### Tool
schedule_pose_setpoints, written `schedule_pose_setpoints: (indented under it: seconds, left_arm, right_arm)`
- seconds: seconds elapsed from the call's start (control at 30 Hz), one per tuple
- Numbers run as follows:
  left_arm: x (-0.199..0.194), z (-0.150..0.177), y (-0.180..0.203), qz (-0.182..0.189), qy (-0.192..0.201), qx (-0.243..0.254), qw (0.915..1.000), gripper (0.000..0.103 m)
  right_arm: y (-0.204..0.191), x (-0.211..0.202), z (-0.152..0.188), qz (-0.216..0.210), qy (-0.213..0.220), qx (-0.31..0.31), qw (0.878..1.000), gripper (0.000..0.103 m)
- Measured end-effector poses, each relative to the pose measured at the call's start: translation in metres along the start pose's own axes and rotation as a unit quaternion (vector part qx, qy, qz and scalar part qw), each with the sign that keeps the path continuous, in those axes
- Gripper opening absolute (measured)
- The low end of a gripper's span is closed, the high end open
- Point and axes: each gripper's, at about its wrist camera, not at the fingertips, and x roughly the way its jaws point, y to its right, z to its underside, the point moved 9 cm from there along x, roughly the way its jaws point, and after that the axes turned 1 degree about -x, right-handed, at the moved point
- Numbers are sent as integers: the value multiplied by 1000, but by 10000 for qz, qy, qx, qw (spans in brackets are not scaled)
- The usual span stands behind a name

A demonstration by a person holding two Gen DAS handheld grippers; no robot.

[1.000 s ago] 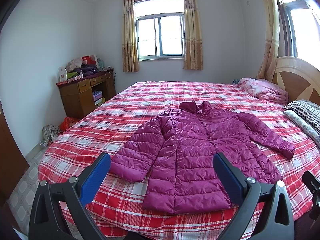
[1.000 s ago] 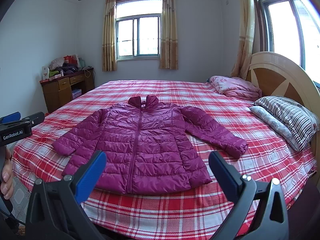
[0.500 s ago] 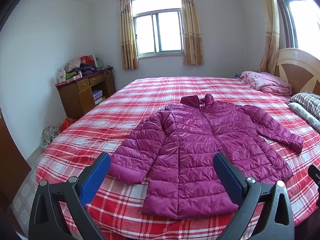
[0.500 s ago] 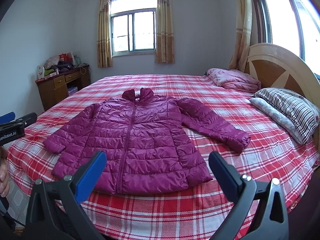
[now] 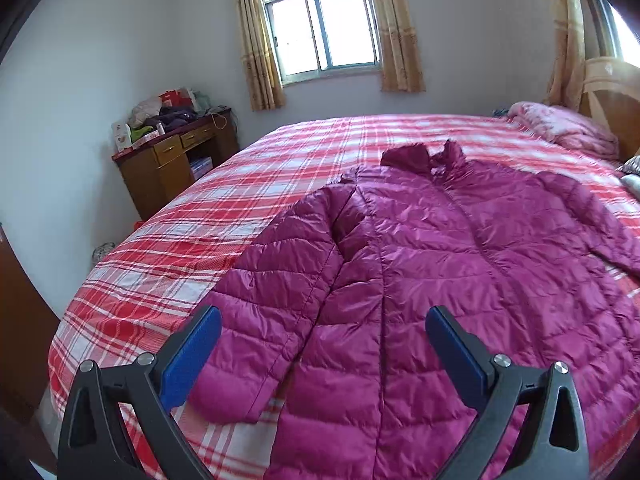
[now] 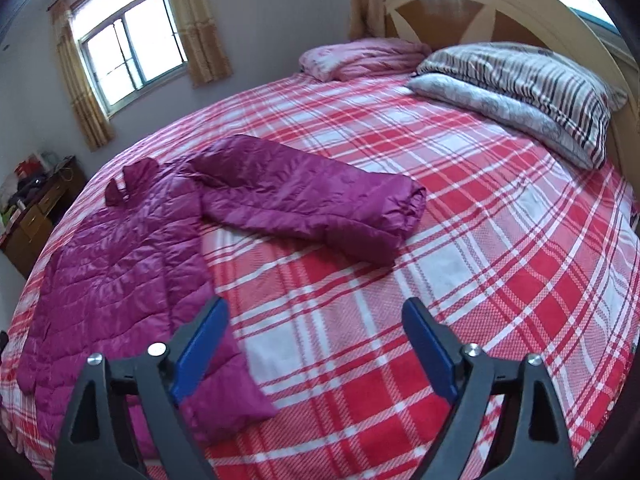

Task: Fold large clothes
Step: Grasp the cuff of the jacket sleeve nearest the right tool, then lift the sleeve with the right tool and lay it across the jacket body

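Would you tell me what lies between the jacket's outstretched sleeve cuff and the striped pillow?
Only bare plaid bedsheet, in the right wrist view: nothing sits between the sleeve cuff and the striped pillow.

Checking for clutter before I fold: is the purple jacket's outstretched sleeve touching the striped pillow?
Apart. The right wrist view shows the sleeve of the purple jacket ending well short of the striped pillow, with bare plaid bedspread between them.

Soft daylight from blown-out window [image 5: 320, 30], slight blur, fisheye-bent dark corners
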Motion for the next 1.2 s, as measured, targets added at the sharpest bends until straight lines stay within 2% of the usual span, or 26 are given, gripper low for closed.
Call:
schedule_pose_setpoints:
  seconds: [0.13, 0.2, 0.3, 0.37, 0.47, 0.63, 0.87, 0.93, 1.07, 1.2]
  left_arm:
    - [30, 0, 6, -102, -118, -2, 9999, 102]
    - [42, -1, 7, -193, -183, 10, 9996, 102]
    - [52, -2, 7, -175, -274, -68, 9994, 102]
    - [57, -1, 7, -198, -298, -41, 9994, 102]
    - [62, 1, 9, -155, -359, -17, 9992, 102]
    - [67, 3, 7, -88, -397, -45, 9992, 102]
    - [71, 5, -4, 38, -439, -87, 9990, 102]
    - [68, 3, -7, 52, -403, -69, 9992, 102]
    - [65, -4, -18, 54, -327, -152, 9993, 102]
    - [67, -10, -31, 55, -299, -296, 9991, 102]
  right_arm:
    - [31, 40, -22, 168, -147, 457, 9987, 81]
    - [37, 55, -29, 134, -214, 626, 9977, 74]
    - [37, 75, -31, -140, -422, 805, 9958, 57]
    - [36, 82, -31, -292, -462, 786, 9954, 29]
    - [37, 78, -29, -405, -424, 671, 9960, 16]
    - [45, 56, -30, -89, -112, 399, 9991, 12]
    - [74, 45, -35, 221, -37, 702, 9973, 12]
    - [75, 37, -45, 280, 117, 775, 9965, 12]
    - [53, 5, -82, 357, 684, 526, 9956, 12]
    - [12, -19, -120, 357, 1143, 73, 9928, 12]
